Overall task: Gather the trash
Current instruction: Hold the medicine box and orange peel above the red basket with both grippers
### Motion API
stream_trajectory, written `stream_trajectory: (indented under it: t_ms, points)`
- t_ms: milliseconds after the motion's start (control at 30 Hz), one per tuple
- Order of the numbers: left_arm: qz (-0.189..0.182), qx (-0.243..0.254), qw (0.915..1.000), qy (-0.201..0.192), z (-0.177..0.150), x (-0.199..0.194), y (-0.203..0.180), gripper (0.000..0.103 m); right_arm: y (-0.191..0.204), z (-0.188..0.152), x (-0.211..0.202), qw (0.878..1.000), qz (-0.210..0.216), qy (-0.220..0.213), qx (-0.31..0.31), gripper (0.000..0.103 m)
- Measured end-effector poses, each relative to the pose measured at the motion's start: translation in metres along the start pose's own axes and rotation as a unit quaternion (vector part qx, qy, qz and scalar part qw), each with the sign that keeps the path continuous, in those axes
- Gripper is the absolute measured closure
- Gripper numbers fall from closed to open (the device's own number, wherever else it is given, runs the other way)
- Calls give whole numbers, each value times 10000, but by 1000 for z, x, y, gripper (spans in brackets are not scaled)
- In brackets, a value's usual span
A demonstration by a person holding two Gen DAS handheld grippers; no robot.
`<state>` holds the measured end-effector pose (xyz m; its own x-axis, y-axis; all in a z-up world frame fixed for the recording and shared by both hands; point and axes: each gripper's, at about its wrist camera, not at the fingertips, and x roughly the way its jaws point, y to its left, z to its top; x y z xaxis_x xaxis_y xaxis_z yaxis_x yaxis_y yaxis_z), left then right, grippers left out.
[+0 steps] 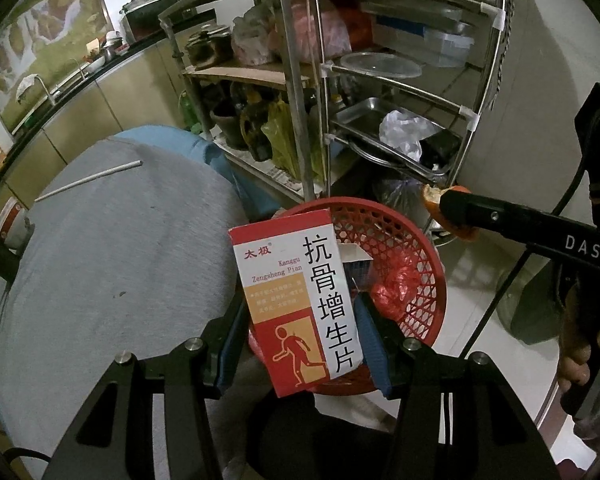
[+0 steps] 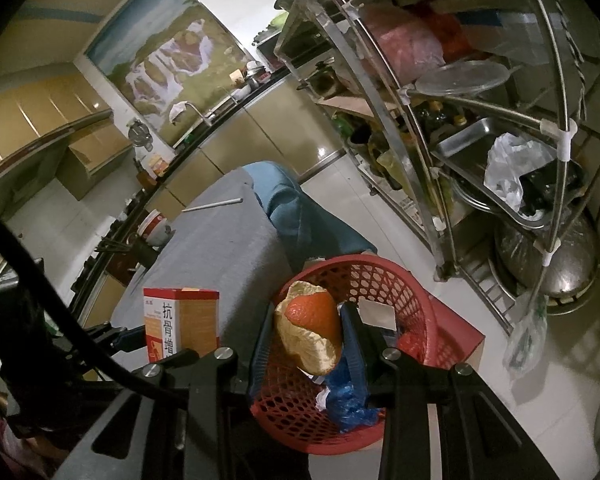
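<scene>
Orange peel (image 2: 312, 332) pith and blue wrapper (image 2: 350, 404): right-wrist view only

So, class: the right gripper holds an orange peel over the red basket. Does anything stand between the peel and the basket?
Nothing visible does. The orange peel, clamped in the right gripper, hangs directly over the open red basket, which holds only loose trash. The medicine box in the left gripper sits off to the side.

Wore black on both: left gripper (image 1: 300, 344) and right gripper (image 2: 306, 344), each with blue pads (image 1: 374, 344) and silver screws (image 1: 193, 345). Carried white letters "DAS" along one black finger. Trailed a black cable (image 2: 28, 264).
</scene>
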<state>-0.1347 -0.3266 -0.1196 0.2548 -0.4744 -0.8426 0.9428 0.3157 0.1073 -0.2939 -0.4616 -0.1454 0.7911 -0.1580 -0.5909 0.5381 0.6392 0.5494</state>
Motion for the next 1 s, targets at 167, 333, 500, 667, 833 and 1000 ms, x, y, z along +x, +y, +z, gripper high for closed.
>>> stream_trajectory:
  t_ms: [167, 333, 500, 667, 833, 1000]
  points:
    - [-2, -1, 10000, 35, 1, 2, -1, 48, -2, 0, 0, 10000, -3, 15, 35, 66]
    - [1, -6, 10000, 60, 2, 6, -1, 48, -4, 1, 2, 10000, 9, 33, 65, 66]
    - [11, -24, 10000, 94, 2, 9, -1, 48, -5, 1, 2, 10000, 20, 43, 79, 66]
    - [21, -41, 9999, 128, 2, 11, -1, 48, -5, 0, 3, 10000, 23, 44, 80, 66]
    - [29, -78, 9999, 147, 1, 12, 1, 48, -3, -3, 7, 9999, 41, 65, 77, 66]
    - [38, -67, 9999, 140, 1, 12, 1, 48, -3, -2, 9, 9999, 65, 74, 68, 66]
